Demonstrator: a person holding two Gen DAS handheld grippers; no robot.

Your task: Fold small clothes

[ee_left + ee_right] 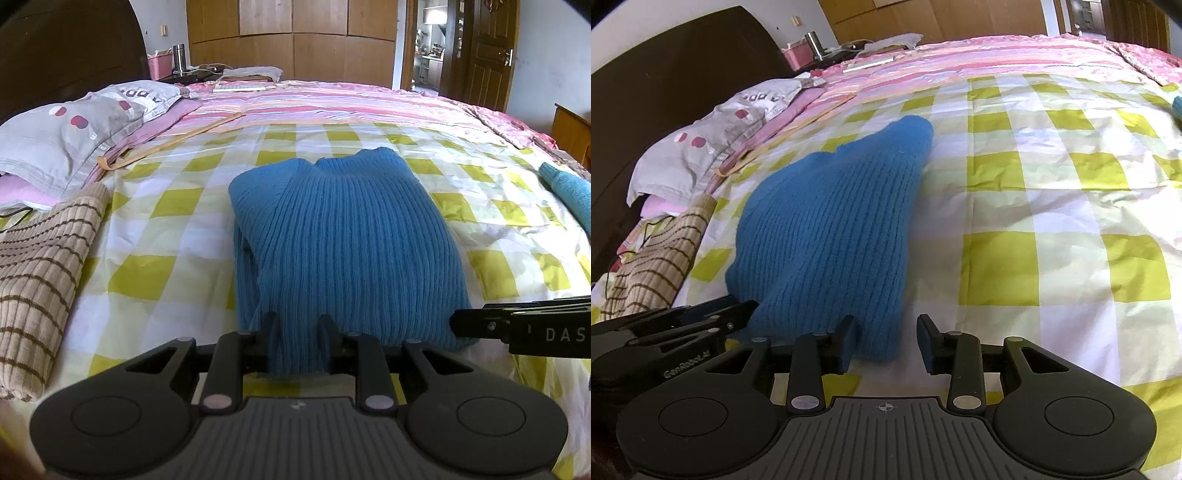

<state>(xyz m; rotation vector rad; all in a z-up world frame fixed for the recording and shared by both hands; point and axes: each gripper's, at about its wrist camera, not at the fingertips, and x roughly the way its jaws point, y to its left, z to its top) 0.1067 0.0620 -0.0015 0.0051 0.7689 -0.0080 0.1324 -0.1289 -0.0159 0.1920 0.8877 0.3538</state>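
One blue sweater [343, 236] lies mostly folded ahead of you; your left gripper [298, 334] clamps its near hem, your right gripper [886, 341] stands apart beside it. The striped top [40, 266] to your left waits.

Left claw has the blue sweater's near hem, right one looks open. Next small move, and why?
Probably close the right claw on the near hem of the blue ribbed sweater. The left claw is already shut on that hem, while the right claw's jaws stand apart with only the hem's corner between them. Gripping both sides would likely let the hem lift evenly for the next fold across the checked bedsheet.
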